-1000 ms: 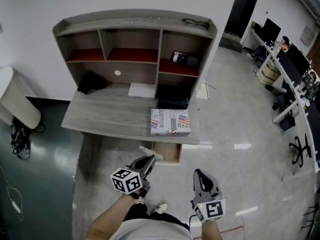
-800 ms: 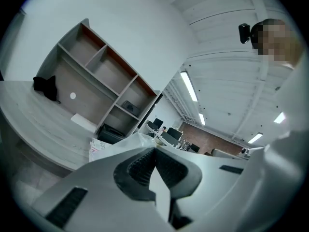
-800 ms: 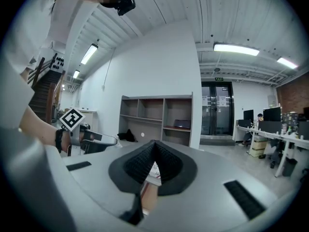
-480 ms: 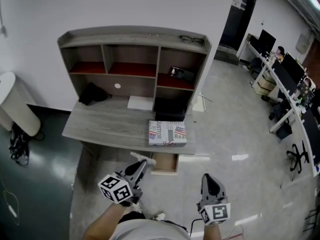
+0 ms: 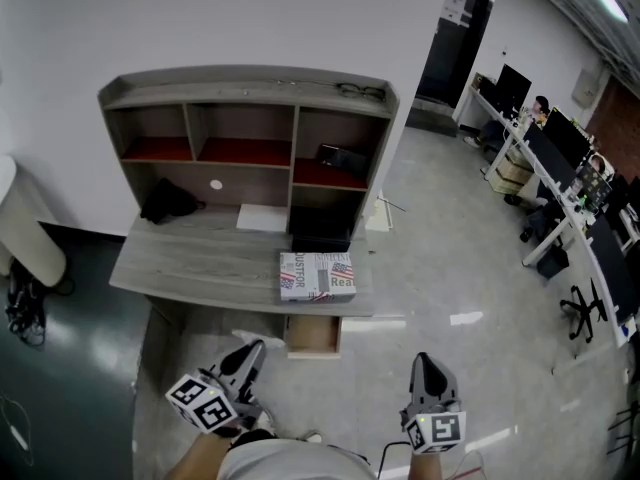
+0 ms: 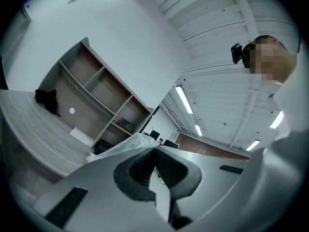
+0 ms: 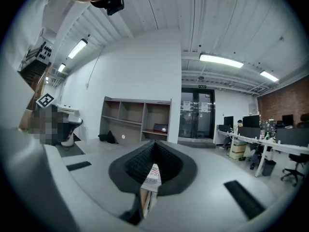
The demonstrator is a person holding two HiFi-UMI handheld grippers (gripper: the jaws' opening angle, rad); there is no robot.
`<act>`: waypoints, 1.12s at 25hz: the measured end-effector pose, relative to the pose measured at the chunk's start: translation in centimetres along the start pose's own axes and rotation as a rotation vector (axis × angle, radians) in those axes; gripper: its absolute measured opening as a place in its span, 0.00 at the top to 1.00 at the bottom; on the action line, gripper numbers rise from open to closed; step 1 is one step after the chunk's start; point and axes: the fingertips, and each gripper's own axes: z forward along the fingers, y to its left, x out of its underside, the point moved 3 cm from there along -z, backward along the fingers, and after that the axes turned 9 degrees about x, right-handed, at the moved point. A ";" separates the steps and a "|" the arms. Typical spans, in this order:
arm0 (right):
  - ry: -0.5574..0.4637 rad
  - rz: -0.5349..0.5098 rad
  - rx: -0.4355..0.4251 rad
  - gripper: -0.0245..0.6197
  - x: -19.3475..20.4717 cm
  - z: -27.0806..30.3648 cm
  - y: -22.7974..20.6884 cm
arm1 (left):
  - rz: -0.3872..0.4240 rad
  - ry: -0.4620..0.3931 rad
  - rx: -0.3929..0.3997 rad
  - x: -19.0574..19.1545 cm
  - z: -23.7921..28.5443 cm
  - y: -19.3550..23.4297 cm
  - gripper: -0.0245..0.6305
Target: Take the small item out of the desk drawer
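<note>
- Small item [image 5: 248, 337], a pale thing in clear crinkled film, is pinched at the tip of the left gripper [image 5: 255, 351]. It is held in the air just in front of the desk's [image 5: 190, 258] front edge, and the film pokes out past the closed jaws.
- Drawer [image 5: 312, 334] hangs open under the front edge near the desk's right corner. It sits directly below a printed box [image 5: 316, 275] and just right of the held item, so the item appears to be already out.
- Right gripper [image 5: 424, 362] is held well to the right of the drawer, jaws together and carrying nothing. The print seen through its gap is likely the box on the desk.
- Judged by its look, the item is light and soft and its wrapper is slippery. A pinch on loose film alone could slide or tear. A hold across the firmer body inside the wrap looks safer, with gentle pressure and no sudden swings.
</note>
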 end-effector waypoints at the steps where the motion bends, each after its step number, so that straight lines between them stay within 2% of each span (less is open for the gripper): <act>1: 0.002 0.001 0.010 0.93 0.1 -0.1 -0.3 | 0.005 -0.007 -0.003 -0.2 -0.2 0.0 0.94; 6: 0.005 0.004 0.026 0.93 0.2 -0.1 -0.6 | 0.032 -0.024 -0.017 -1.3 -0.8 0.4 0.94; 19: 0.018 -0.005 -0.023 0.93 -0.2 1.5 2.1 | 0.044 -0.061 -0.069 -3.1 -3.1 2.0 0.94; 28: 0.027 -0.022 -0.068 0.93 -1.0 2.4 4.5 | 0.037 -0.058 -0.056 -3.9 -3.5 2.4 0.94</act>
